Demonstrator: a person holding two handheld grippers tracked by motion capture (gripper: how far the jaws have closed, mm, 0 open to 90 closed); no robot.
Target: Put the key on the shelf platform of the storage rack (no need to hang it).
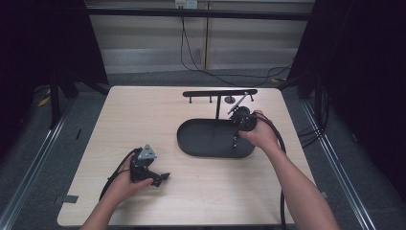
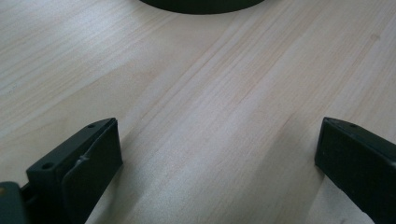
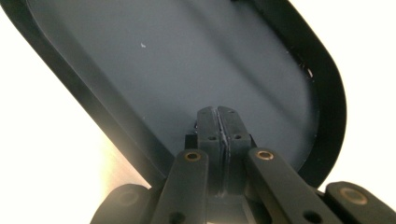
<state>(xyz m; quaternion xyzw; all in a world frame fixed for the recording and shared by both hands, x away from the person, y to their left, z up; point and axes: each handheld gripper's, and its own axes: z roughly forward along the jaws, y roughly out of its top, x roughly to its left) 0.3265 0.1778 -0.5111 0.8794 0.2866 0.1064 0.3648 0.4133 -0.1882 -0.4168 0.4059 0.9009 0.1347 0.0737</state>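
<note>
Your right hand-held gripper [image 3: 218, 122] hangs closed and empty over the black oval metal tray [image 1: 191, 139] near the desk's [image 1: 143, 120] far-right corner; the left hand-held gripper [image 2: 217, 154] rests wide open by the near-left edge. Next, judge a rim grip.

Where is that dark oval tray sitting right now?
In the high view the dark oval tray lies right of the table's centre, below a black T-shaped stand, with the right hand-held gripper over its right end.

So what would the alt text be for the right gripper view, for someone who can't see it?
Two black jaws of the right gripper, pressed shut against each other with nothing visible between them, hang over the floor of a dark oval tray. The tray's raised rim curves around its right end, and the bright pale table shows beside it.
</note>
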